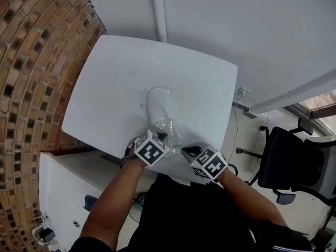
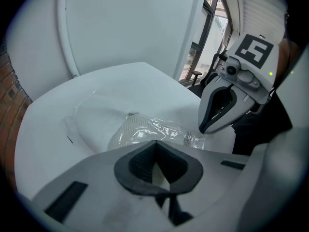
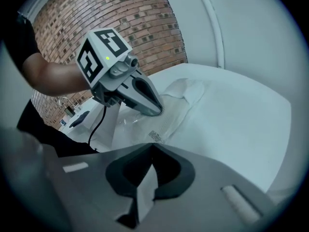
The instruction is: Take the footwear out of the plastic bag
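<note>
A clear plastic bag (image 1: 167, 126) lies on the white table (image 1: 205, 77) with white footwear (image 1: 159, 105) inside it. In the left gripper view the footwear (image 2: 101, 122) shows through the crinkled bag (image 2: 161, 129). My left gripper (image 1: 163, 136) is shut, its tip (image 2: 154, 143) pinching the bag's near end. My right gripper (image 1: 187, 150) is shut too, its tip (image 3: 152, 146) at the bag's printed edge (image 3: 155, 135). Each gripper shows in the other's view: the right gripper (image 2: 203, 128) and the left gripper (image 3: 158, 111) both rest on the bag, close together.
A brick wall (image 1: 31, 62) runs along the left. A white cabinet (image 1: 68, 188) stands below the table's near edge, with a cable beside it. A black office chair (image 1: 294, 164) is at the right. A white pipe (image 1: 157, 9) climbs the far wall.
</note>
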